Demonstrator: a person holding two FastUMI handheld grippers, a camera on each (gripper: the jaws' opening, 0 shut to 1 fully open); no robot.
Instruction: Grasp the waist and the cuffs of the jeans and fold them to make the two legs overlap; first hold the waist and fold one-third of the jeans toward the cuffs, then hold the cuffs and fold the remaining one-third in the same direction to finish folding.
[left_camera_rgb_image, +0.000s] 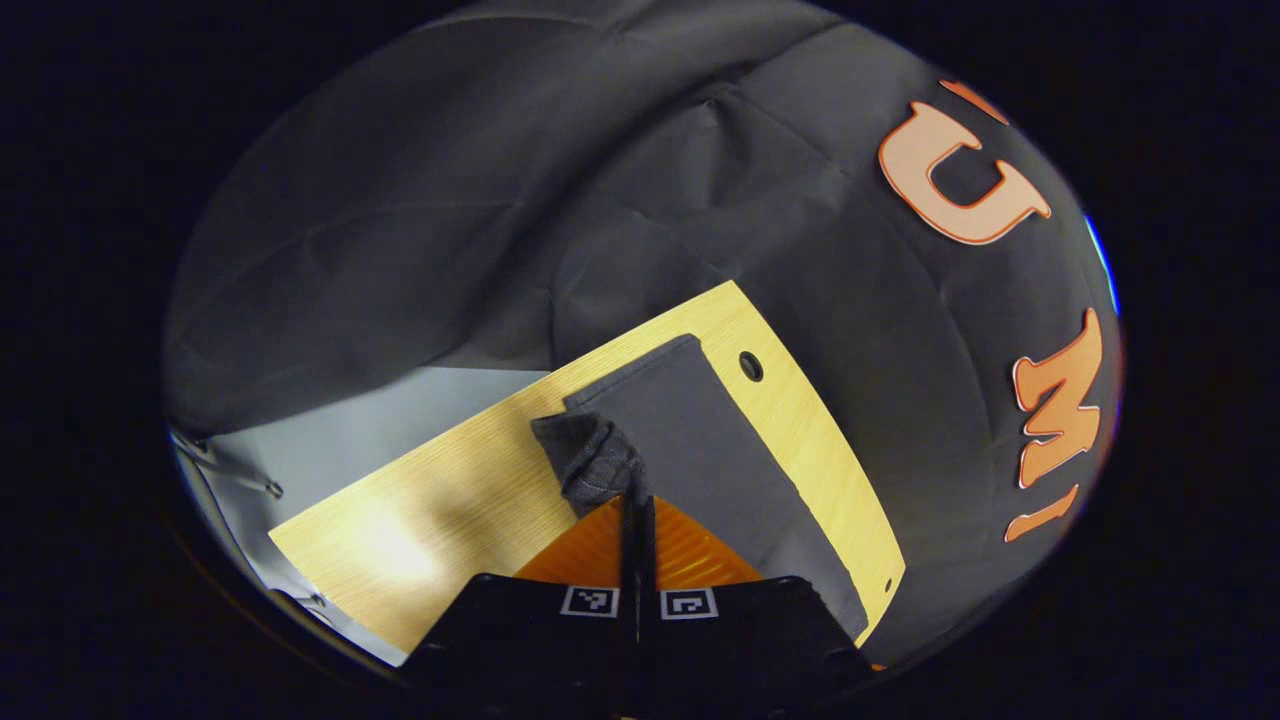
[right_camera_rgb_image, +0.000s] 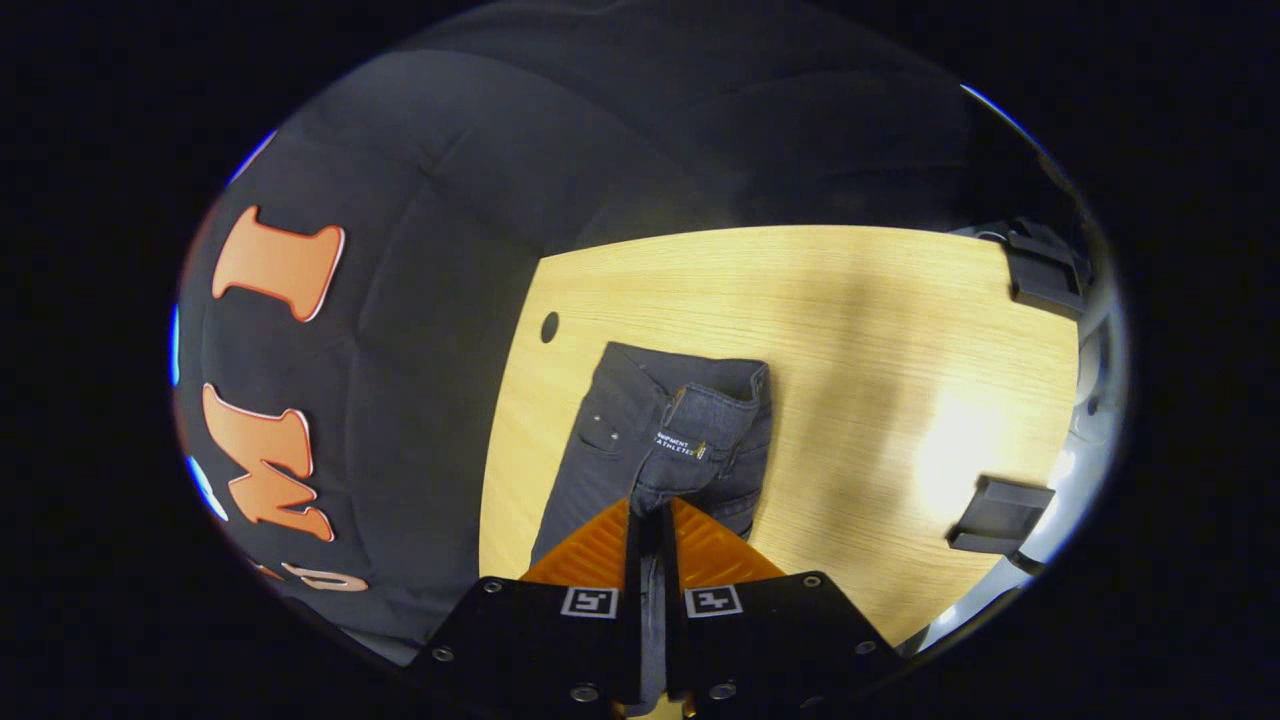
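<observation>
Both grippers (left_camera_rgb_image: 636, 505) (right_camera_rgb_image: 652, 515) pinch jeans (right_camera_rgb_image: 665, 440) — lifted off table (right_camera_rgb_image: 850, 330).

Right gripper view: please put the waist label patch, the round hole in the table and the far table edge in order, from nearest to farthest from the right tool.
1. Waist label patch, just beyond the right tool, which grips the jeans.
2. Round hole, up and left.
3. Far edge of the table, top.

I can see a small dark woven label (right_camera_rgb_image: 682, 446) with tiny pale lettering at the waistband of the dark grey denim jeans (right_camera_rgb_image: 610, 440), toward twelve o'clock from my right gripper; it's too small to read.
</observation>
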